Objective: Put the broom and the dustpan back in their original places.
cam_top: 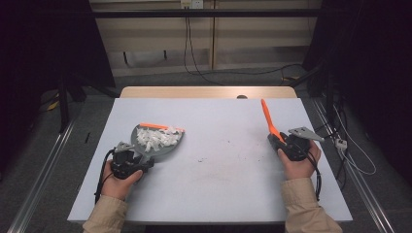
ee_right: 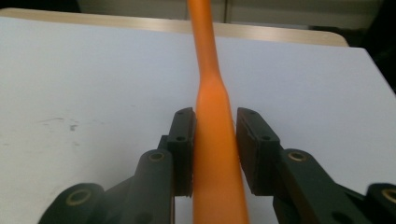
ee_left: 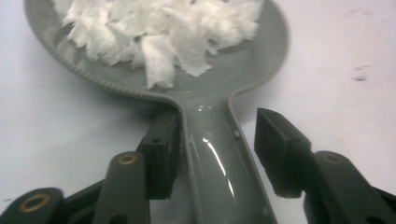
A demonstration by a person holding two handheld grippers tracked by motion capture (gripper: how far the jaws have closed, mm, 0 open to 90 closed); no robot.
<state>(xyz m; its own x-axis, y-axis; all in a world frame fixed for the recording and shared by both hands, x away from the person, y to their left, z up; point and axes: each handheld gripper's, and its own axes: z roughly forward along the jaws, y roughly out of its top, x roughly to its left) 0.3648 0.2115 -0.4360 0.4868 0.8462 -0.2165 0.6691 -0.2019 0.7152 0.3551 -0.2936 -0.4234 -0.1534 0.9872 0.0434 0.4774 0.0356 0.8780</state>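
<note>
Two grippers sit low over the pale table (cam_top: 214,184), one in each of the person's hands. The left gripper (cam_top: 145,162) lies at the near left, and its jaws straddle the handle of a grey dustpan (cam_top: 165,148). In the left gripper view the left jaw touches the handle's edge while the right jaw stands clear of it with a gap showing, so the dustpan (ee_left: 210,154) is loose between them and not clamped. The pan rests flat on the table, its scoop pointing away from the hand, and holds a heap of white paper scraps (cam_top: 155,137) (torn and crumpled, piled toward the far side of the scoop). An orange strip (cam_top: 160,126) lies along the pan's far rim.

At the near right, the right gripper (cam_top: 281,141) grasps an orange brush handle (cam_top: 268,119), which slants up and away toward the table's far edge. In the right gripper view the left pad presses the orange handle (ee_right: 215,140); the right pad stands very close, and I cannot tell whether it touches.

Faint dark specks (cam_top: 218,154) mark the table between the two hands.
</note>
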